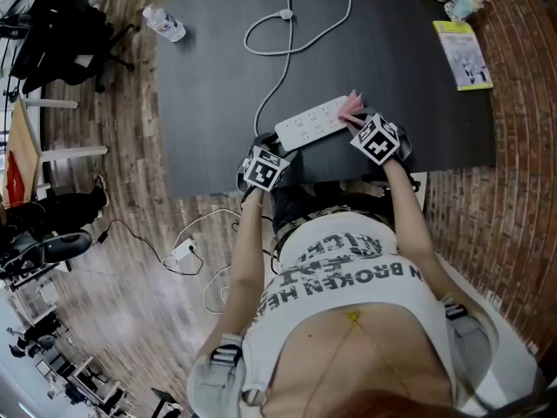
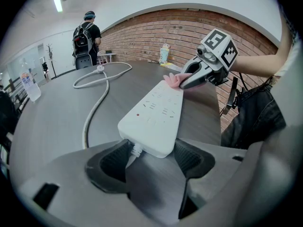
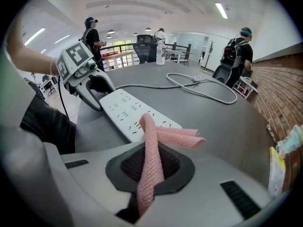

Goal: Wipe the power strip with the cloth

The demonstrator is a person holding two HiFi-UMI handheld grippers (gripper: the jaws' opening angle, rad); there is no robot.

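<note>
Pink cloth (image 3: 176,137) in right hand-held gripper (image 3: 149,170) touches white power strip (image 2: 154,111), seemingly clamped by left hand-held gripper (image 2: 151,161).

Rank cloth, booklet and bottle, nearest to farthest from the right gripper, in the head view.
1. Cloth: in the right gripper, on the strip.
2. Booklet: right side of the table.
3. Bottle: far left corner.

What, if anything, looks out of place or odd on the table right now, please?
Nothing stands out. The power strip lies slanted near the front edge of the table, its plug lying loose. The left gripper clamps its cord end; the right gripper holds the cloth at its far end.
</note>
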